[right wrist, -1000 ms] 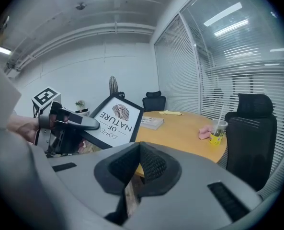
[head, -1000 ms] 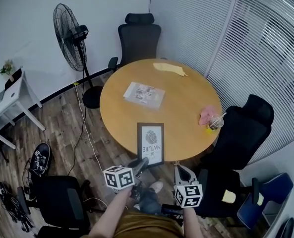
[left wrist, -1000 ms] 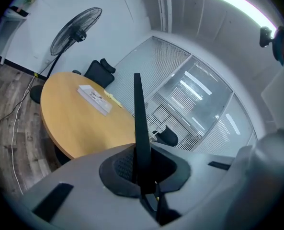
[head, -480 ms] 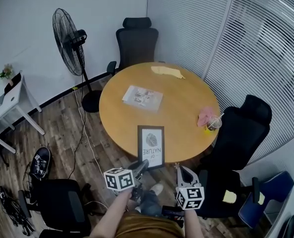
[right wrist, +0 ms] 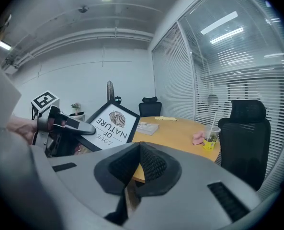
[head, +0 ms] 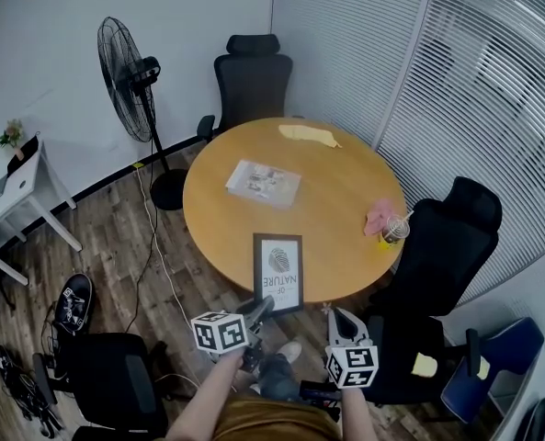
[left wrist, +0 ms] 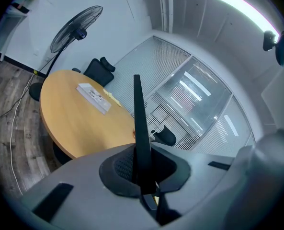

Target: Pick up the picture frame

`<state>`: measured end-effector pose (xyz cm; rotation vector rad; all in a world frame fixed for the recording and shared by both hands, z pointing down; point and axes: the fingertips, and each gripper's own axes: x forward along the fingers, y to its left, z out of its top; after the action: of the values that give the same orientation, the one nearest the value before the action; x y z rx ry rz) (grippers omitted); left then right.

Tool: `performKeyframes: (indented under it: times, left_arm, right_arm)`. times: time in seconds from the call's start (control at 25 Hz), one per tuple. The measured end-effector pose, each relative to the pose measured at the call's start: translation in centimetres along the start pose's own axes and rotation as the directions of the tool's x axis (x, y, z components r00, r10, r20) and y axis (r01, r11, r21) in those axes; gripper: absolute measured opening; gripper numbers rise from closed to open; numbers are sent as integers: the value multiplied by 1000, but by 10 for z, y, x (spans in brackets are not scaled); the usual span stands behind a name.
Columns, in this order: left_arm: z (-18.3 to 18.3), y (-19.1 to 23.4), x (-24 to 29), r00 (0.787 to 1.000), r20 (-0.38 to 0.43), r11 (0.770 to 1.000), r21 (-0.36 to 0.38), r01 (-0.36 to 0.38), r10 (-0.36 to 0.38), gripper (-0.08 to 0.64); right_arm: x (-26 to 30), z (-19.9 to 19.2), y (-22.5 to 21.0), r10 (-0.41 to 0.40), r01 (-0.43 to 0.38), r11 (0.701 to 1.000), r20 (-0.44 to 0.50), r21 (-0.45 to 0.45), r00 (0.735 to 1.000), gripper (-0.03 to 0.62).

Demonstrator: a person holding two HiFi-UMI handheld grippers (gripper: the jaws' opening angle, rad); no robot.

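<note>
The picture frame (head: 278,274) is black, with a white print of a leaf and lettering. My left gripper (head: 263,307) is shut on its near edge and holds it tilted over the near rim of the round wooden table (head: 244,223). In the left gripper view the frame (left wrist: 137,123) stands edge-on as a thin black strip clamped between the jaws. The right gripper view has the frame (right wrist: 112,121) at the left, with the left gripper (right wrist: 67,124) gripping it. My right gripper (head: 334,316) hangs beside it to the right, shut with nothing between its pads (right wrist: 150,163).
On the table lie a flat packet (head: 264,182), a yellow cloth (head: 307,134), a pink object (head: 380,215) and a cup with a straw (head: 393,231). Black office chairs (head: 252,79) (head: 451,237) ring the table. A standing fan (head: 130,67) and a white desk (head: 19,186) stand at the left.
The head view has shifted slightly. Both grippers and the frame keep about the same place.
</note>
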<state>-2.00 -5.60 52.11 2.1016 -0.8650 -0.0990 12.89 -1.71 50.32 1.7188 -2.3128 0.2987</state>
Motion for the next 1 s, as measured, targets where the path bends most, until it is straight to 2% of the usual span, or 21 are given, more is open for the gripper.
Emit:
performKeyframes:
  times: [1.0]
  left_arm:
    - [-2,10,2,1000,-2,999,-35,-4,4,51]
  right_arm:
    - [5,-3,3,20,-20,1000,-16,-6,1000,12]
